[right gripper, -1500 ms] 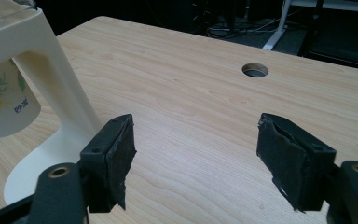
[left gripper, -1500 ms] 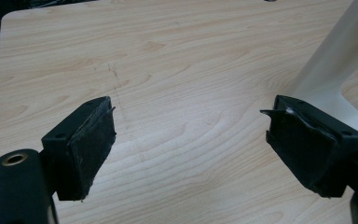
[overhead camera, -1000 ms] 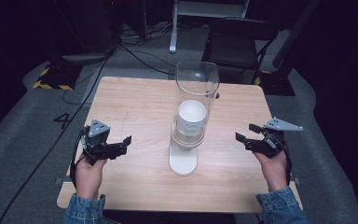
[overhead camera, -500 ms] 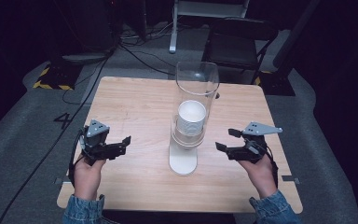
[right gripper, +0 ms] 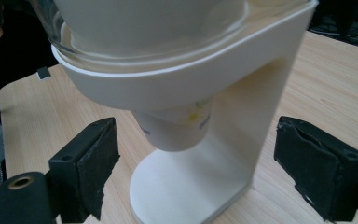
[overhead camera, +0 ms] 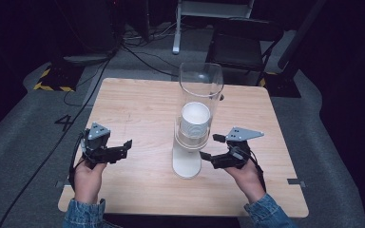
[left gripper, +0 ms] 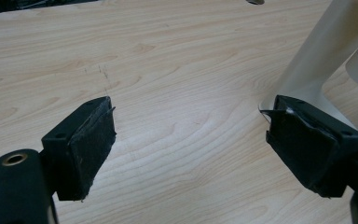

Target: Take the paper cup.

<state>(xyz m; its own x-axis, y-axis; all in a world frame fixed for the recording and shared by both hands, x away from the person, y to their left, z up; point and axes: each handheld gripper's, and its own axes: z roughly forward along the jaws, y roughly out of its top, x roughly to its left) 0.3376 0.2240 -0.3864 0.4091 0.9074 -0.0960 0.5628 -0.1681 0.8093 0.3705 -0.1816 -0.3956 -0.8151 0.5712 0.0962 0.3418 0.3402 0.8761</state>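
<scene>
A white cup dispenser stand holds a clear tube with a stack of white paper cups at the table's middle. The lowest cup pokes out under the stand's ring. My right gripper is just right of the stand, pointed at it. Its jaws have just been opening and stand open, with the cup ahead between them and untouched. My left gripper stays open over bare wood left of the stand.
The wooden table has bare room on both sides of the dispenser. Behind its far edge are a dark chair, floor cables and a black-and-yellow striped block.
My right gripper has moved left, close up to the dispenser, and its jaws have spread wider. The left gripper has stayed in place.
</scene>
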